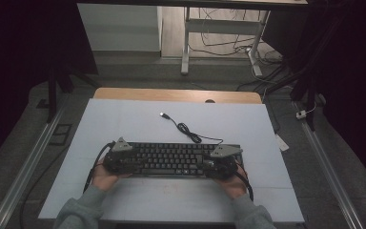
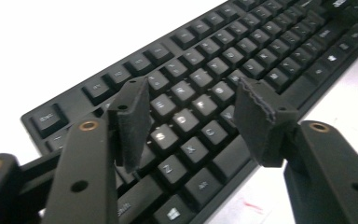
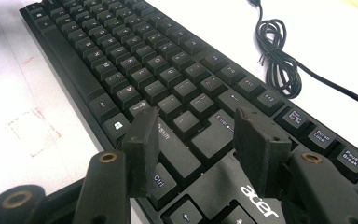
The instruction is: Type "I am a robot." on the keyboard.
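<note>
Keyboard (image 1: 174, 159) flat mid-mat, cable (image 1: 187, 129) coiled behind it. My left gripper (image 2: 191, 109) over its left keys, right gripper (image 3: 196, 135) over right keys, both jaws apart, empty. Stiff, lightish, keys slippery; I'd grab end edges.

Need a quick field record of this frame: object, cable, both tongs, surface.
object: black keyboard, flat on the table, long side across the view
cable: black USB cable, partly coiled behind the keyboard, plug lying free
left tongs: open, above the keyboard's left end, over the letter keys
right tongs: open, above the keyboard's right end, near Enter and Shift
contact: cannot tell whether either touches the keys
surface: white table
</note>
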A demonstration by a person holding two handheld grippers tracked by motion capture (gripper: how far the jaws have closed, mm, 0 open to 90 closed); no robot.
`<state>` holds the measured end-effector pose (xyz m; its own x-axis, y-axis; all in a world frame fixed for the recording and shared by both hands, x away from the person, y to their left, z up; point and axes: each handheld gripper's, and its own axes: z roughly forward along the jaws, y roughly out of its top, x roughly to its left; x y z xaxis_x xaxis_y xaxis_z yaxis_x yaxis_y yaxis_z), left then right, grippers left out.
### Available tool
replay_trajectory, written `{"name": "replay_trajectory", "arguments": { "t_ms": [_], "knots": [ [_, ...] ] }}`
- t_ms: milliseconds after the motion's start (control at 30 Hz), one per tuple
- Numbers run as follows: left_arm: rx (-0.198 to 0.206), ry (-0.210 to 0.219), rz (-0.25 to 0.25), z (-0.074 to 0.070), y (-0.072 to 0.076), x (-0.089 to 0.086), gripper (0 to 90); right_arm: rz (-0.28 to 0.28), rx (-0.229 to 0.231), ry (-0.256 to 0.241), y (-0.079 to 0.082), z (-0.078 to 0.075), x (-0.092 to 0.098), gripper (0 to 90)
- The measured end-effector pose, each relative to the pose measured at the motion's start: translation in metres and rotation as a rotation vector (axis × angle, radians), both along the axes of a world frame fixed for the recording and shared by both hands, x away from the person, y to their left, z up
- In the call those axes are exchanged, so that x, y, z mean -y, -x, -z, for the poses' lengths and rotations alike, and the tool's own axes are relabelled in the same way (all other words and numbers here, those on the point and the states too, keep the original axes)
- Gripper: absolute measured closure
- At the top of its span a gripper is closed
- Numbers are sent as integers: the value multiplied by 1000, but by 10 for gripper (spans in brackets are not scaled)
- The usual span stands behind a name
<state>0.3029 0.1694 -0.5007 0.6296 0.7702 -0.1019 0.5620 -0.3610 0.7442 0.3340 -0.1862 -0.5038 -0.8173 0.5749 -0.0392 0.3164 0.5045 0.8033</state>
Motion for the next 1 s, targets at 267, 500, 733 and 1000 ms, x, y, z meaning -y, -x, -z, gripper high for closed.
{"name": "replay_trajectory", "arguments": {
  "t_ms": [267,500,733,1000],
  "knots": [
    [-13,-27,106,1,6,18,725,-1,-3,16,0,1,-1,504],
    [-25,-58,170,5,10,32,884,-5,-4,22,0,2,-2,503],
    [-33,-75,193,9,11,39,884,-6,-5,28,0,2,-3,503],
    [-41,-83,191,12,11,41,884,-6,-6,31,0,3,-4,502]
  ]
}}
